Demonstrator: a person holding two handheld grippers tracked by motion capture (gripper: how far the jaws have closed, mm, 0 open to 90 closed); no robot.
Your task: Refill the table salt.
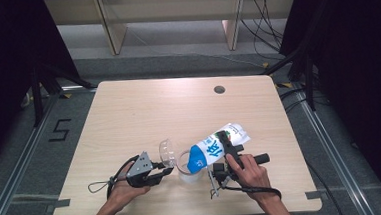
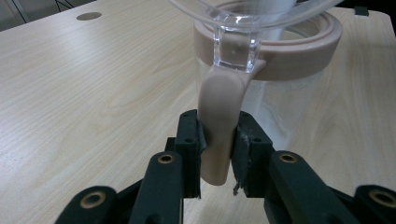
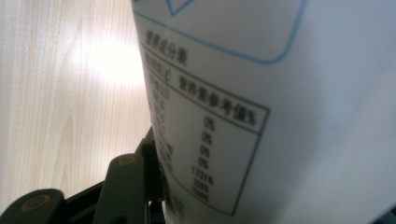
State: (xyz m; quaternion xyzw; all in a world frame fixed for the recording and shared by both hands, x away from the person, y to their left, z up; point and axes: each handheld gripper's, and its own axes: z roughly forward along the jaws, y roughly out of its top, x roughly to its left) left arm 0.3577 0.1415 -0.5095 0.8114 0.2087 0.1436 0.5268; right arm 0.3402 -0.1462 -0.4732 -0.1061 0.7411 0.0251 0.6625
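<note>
Pouch (image 1: pixel 216 147) of white and blue lay tilted in the right gripper (image 1: pixel 226 155), its blue end dipping over the mouth of the clear jar (image 1: pixel 188 171) on the wooden surface (image 1: pixel 143 110), near the front edge. That gripper's jaws were clamped on the pouch's body. The left gripper (image 1: pixel 163 172) pinched the jar's beige handle (image 2: pixel 219 126) between its pads, and the clear lid (image 1: pixel 167 153) stood swung open above it. Large white characters showed on the blue band from the high view; the right gripper view gave a table of small black Chinese print with percent figures, too blurred to read. The left gripper view showed the jar's beige rim (image 2: pixel 299 51) closely.
</note>
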